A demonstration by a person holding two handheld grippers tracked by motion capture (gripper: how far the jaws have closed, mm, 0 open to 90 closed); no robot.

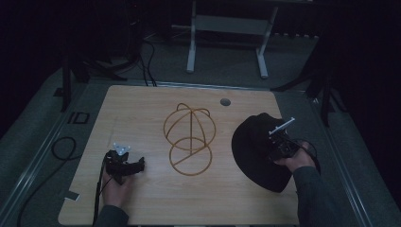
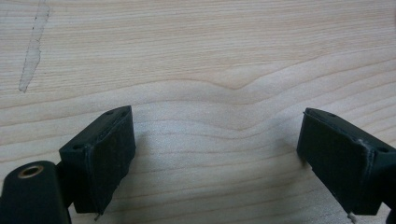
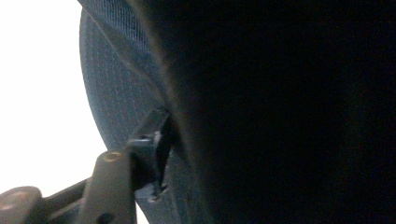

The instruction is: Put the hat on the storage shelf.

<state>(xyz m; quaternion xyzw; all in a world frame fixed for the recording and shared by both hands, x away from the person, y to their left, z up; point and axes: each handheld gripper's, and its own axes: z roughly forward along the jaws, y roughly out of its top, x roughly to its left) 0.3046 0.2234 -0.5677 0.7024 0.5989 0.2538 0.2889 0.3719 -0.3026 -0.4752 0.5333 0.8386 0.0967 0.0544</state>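
Observation:
A black hat (image 1: 255, 146) lies on the right side of the wooden table (image 1: 142, 109). My right gripper (image 1: 279, 142) sits on the hat's right part, shut on its fabric. In the right gripper view the dark hat (image 3: 280, 116) fills the frame; one finger (image 3: 156, 140) presses on the cloth and the other is hidden behind it. An orange wire hat-shaped frame (image 1: 190, 137) stands at the table's middle. My left gripper (image 1: 139, 164) rests low over the front left of the table, open, its jaws wide apart over bare wood (image 2: 215, 158) with nothing between them.
A round cable hole (image 1: 225, 101) is near the table's far edge. A white desk frame (image 1: 227, 28) stands on the floor behind. Cables (image 1: 61, 146) lie on the floor at the left. The room around is dark.

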